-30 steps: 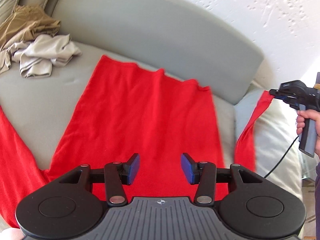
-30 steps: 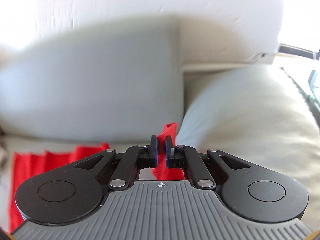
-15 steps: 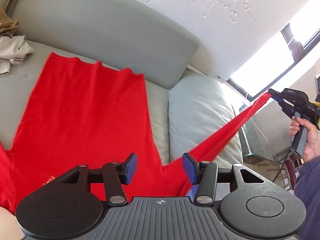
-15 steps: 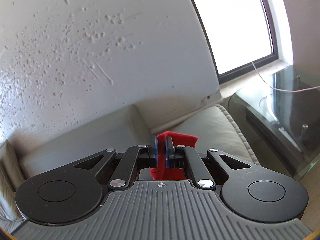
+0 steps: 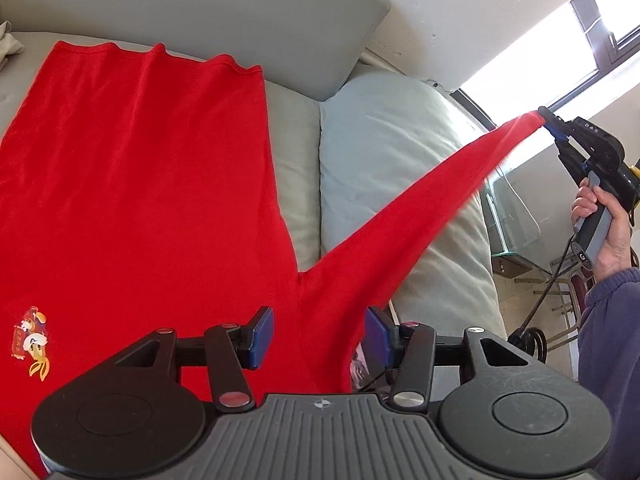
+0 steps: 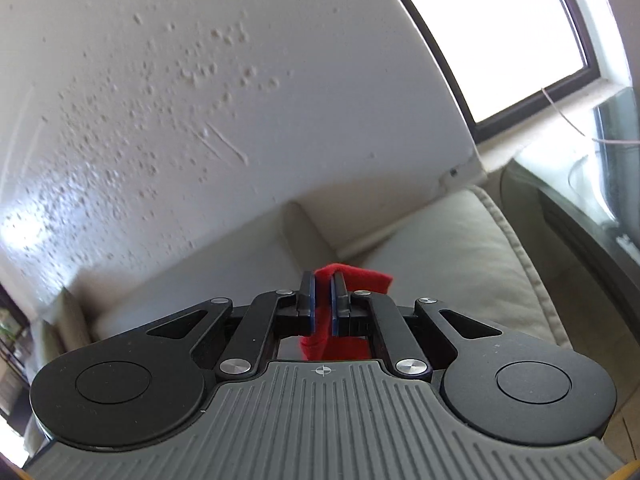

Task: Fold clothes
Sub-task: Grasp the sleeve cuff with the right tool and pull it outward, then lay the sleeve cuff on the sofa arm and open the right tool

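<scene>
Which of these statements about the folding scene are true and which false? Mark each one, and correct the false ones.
1. The right gripper is shut on the red sleeve. True.
2. The left gripper clamps the red shirt. False: its jaws stand open above the cloth.
3. The sleeve is stretched up off the sofa cushion. True.
4. The shirt bears no print. False: a small cartoon print shows near its lower left.
5. A window is in view. True.
</scene>
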